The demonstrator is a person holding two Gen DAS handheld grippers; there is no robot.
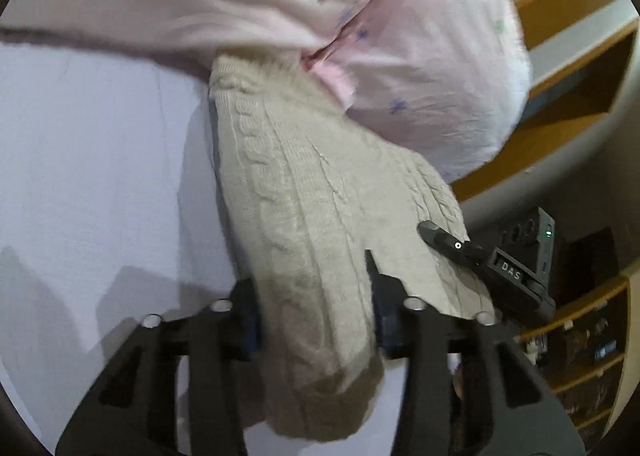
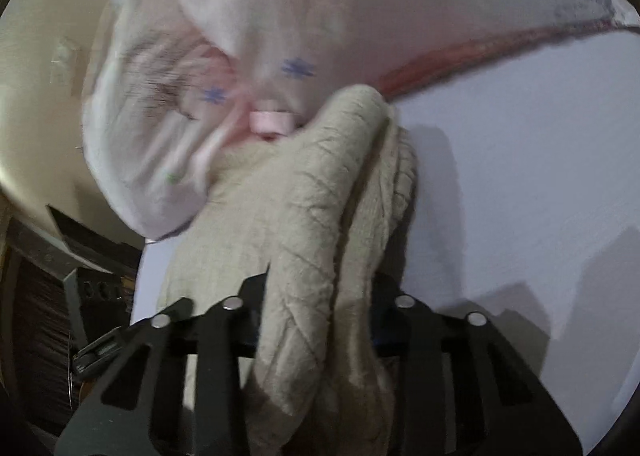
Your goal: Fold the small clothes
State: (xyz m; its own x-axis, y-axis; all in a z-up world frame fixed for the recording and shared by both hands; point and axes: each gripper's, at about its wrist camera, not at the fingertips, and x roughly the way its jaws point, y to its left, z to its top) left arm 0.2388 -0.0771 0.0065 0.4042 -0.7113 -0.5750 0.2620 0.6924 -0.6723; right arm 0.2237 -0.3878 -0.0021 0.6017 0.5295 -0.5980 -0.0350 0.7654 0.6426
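A beige cable-knit garment (image 1: 304,192) hangs bunched between both grippers above the white surface (image 1: 88,160). My left gripper (image 1: 316,320) is shut on its near edge. My right gripper (image 2: 320,320) is shut on the same beige knit (image 2: 296,216), which folds over itself there. The right gripper's fingertip (image 1: 436,236) shows in the left wrist view, pressed on the knit's right edge. A pale pink garment with small blue and green prints (image 1: 420,68) lies bunched behind the knit, also in the right wrist view (image 2: 260,28), touching the knit's far end.
The white surface (image 2: 520,176) spreads under the clothes. Wooden shelves (image 1: 568,88) stand at the right of the left wrist view, with a drawer unit (image 1: 588,352) below. A cream wall (image 2: 40,96) and dark furniture (image 2: 36,316) show left in the right wrist view.
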